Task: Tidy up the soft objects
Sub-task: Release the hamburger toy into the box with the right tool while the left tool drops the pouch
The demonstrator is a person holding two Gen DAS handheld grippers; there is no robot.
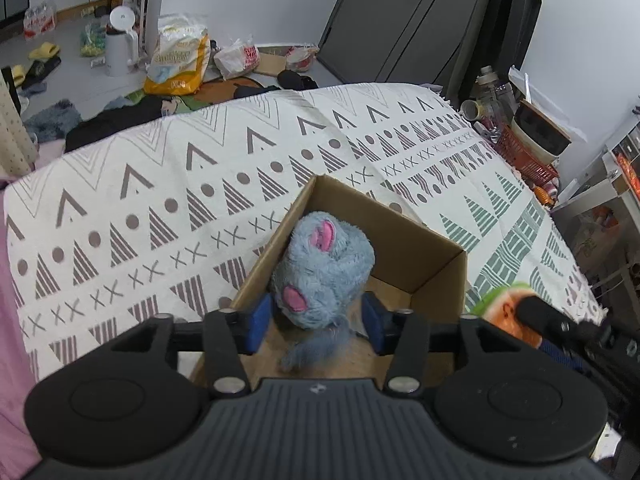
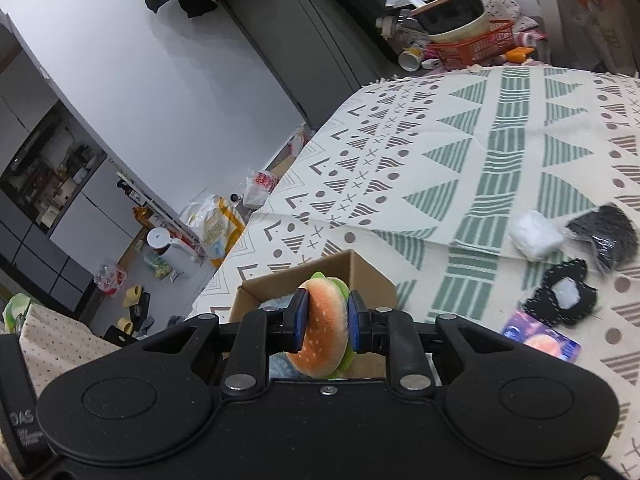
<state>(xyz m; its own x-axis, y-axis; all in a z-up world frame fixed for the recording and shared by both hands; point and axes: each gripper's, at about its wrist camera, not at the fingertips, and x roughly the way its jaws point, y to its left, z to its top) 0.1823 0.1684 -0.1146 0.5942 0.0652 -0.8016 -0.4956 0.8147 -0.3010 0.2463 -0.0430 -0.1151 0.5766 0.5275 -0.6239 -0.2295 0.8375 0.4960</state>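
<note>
surroundings: cream woven cloth w/ brown and green geometric print (image 1: 224, 184) covers the whole work surface; far edge drops to a floor cluttered w/ bags, a white jug and slippers
right-side clutter: white plastic-wrapped soft block (image 2: 536, 234), black fuzzy piece in clear wrap (image 2: 608, 232), black stitched-edge pouch w/ white filling (image 2: 560, 298), small printed card (image 2: 540, 340) all lie on the cloth, well apart from the box
far right: orange wire basket (image 2: 474, 46) holding bowls, at the cloth's far corner
in the way: the grey-blue toy fills the near-left part of the box; far-right part shows bare cardboard floor
box: open brown cardboard box (image 1: 440, 264), square-walled, no lid flaps seen, sits on the cloth
task thing 1: fluffy grey-blue plush animal w/ pink patches (image 1: 324, 272) inside the box, leaning on its left wall, shaggy tail trailing near
task thing 2: soft plush hamburger, orange speckled bun w/ green felt edge (image 2: 326, 328), up over the box's near rim
left gripper (image 1: 316, 320): black frame, blue pads; fingers spread wide either side of the grey-blue toy's near end, contact unclear, not squeezing
right gripper (image 2: 326, 318): pointing over the box, blue pads pressed narrow on the burger's flat sides, bun on edge
</note>
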